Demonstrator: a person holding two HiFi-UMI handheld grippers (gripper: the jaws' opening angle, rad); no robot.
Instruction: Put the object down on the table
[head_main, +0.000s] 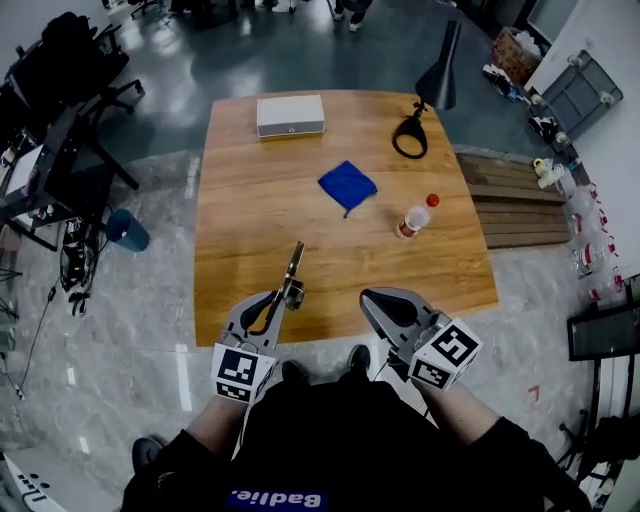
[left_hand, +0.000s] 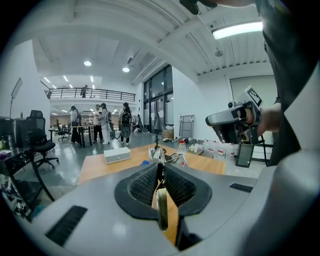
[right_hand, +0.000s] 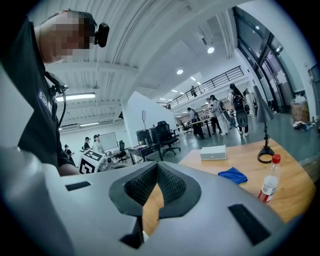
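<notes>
My left gripper (head_main: 283, 297) is shut on a slim metal hand tool (head_main: 294, 265) that points forward over the near edge of the wooden table (head_main: 250, 220). In the left gripper view the tool (left_hand: 161, 202) runs up between the pressed pads of the left gripper (left_hand: 160, 167), its head sticking out past the tips. My right gripper (head_main: 372, 298) hovers at the near table edge, apart from the tool. Its jaws meet at the tips with nothing between them, as the right gripper view shows the right gripper (right_hand: 156, 167). The right gripper (left_hand: 235, 122) also shows in the left gripper view, held up at the right.
On the table lie a blue cloth (head_main: 347, 185), a clear bottle with a red cap (head_main: 414, 218), a white box (head_main: 290, 115) at the far edge and a black lamp's ring base (head_main: 410, 138). Office chairs and desks stand at the left, wooden planks at the right.
</notes>
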